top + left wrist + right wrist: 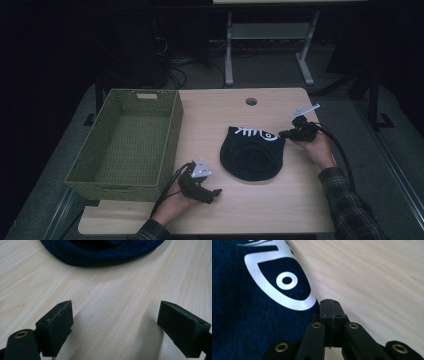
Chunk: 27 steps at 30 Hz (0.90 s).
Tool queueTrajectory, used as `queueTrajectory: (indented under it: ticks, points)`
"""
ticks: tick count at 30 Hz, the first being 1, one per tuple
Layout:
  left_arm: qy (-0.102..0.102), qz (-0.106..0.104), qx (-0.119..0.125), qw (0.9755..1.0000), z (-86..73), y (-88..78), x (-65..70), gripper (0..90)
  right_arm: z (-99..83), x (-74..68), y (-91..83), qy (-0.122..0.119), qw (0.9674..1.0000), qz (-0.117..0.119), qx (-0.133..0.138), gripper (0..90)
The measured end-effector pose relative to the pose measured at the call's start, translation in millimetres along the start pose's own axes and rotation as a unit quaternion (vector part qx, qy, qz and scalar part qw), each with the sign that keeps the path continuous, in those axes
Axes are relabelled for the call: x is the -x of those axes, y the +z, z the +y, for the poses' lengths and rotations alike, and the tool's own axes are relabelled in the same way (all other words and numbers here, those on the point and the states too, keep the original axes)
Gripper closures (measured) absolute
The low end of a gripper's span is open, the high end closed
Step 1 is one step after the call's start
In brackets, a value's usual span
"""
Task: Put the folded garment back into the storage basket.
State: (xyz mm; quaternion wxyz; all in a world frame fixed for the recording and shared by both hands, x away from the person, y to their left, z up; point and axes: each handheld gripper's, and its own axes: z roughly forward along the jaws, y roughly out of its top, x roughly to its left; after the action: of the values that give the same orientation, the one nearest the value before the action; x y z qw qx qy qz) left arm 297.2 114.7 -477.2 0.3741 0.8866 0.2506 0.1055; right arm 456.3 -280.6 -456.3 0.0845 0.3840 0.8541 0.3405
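Both grippers are at the hat [251, 156]: my right gripper [283, 134] is closed at its edge, seemingly pinching nothing, my left gripper [216, 196] is open, so next I must grip the brim, probably for the basket [171, 131].

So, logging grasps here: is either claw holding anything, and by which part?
Left claw is open and empty. Right claw is shut at the dark blue fabric hat's edge; whether it pinches fabric cannot be told.
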Motion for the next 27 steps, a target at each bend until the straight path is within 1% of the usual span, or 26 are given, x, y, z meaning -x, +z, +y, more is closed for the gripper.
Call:
queueTrajectory:
  ticks: [4, 5, 8, 10, 11, 13, 16, 17, 18, 20, 21, 22, 25, 26, 27]
  points:
    - [-0.001, 0.0, 0.001, 1.0, 0.0, 0.2, 0.1, 12.2, -7.7, -1.5, -5.2, 0.0, 1.0, 0.005, 0.007, 90.0]
    - [-0.001, 0.0, 0.001, 1.0, 0.0, 0.2, 0.1, 12.2, -8.9, -2.2, -6.2, 0.001, 1.0, 0.006, 0.004, 90.0]
    - [-0.001, 0.0, 0.001, 1.0, 0.0, 0.2, 0.1, 12.2, -13.3, -4.6, -7.9, -0.007, 0.9999, 0.007, 0.001, 90.0]
    - [-0.001, 0.0, 0.001, 1.0, 0.0, 0.2, 0.1, 12.2, -14.8, -7.9, -9.7, -0.008, 0.9999, 0.007, 0.002, 90.0]
    - [-0.001, 0.0, 0.001, 1.0, 0.0, 0.2, 0.2, 12.2, -16.0, -8.6, -10.0, -0.016, 0.9998, 0.007, 0.005, 90.0]
    - [-0.001, 0.0, 0.001, 1.0, 0.0, 0.2, 0.1, 12.2, -17.9, -12.5, -11.2, -0.015, 0.9998, 0.009, 0.003, 90.0]
    - [-0.001, 0.0, 0.001, 1.0, -0.1, 0.2, 0.1, 12.2, -21.5, -17.6, -13.7, -0.022, 0.9997, 0.01, 0.003, 90.0]
    - [-0.001, 0.0, 0.001, 1.0, 0.0, 0.2, 0.1, 12.2, -23.0, -19.5, -14.4, -0.021, 0.9997, 0.012, 0.004, 90.0]
    - [-0.001, 0.0, 0.001, 1.0, -0.1, 0.2, 0.1, 12.2, -24.7, -20.6, -15.0, -0.028, 0.9995, 0.012, 0.005, 90.0]
    - [-0.001, 0.0, 0.001, 1.0, -0.1, 0.2, 0.1, 12.2, -27.7, -25.6, -17.0, -0.028, 0.9995, 0.014, 0.007, 90.0]
    - [-0.001, 0.0, 0.001, 1.0, 0.0, 0.2, 0.1, 12.2, -29.7, -26.7, -17.7, -0.035, 0.9993, 0.013, 0.009, 90.0]
    - [-0.001, 0.0, 0.001, 1.0, -0.1, 0.2, 0.1, 12.2, -31.2, -29.0, -18.8, -0.032, 0.9993, 0.015, 0.01, 90.0]
    - [-0.001, 0.0, 0.001, 1.0, 0.0, 0.1, 0.1, 12.2, -35.8, -34.6, -21.9, -0.034, 0.9992, 0.018, 0.006, 90.0]
    - [-0.001, 0.0, 0.001, 1.0, 0.0, 0.1, 0.1, 12.2, -36.9, -35.6, -22.2, -0.038, 0.999, 0.019, 0.008, 90.0]
    - [-0.001, 0.0, 0.001, 1.0, 0.0, 0.1, 0.1, 12.2, -37.8, -38.3, -24.0, -0.036, 0.9992, 0.019, 0.007, 90.0]
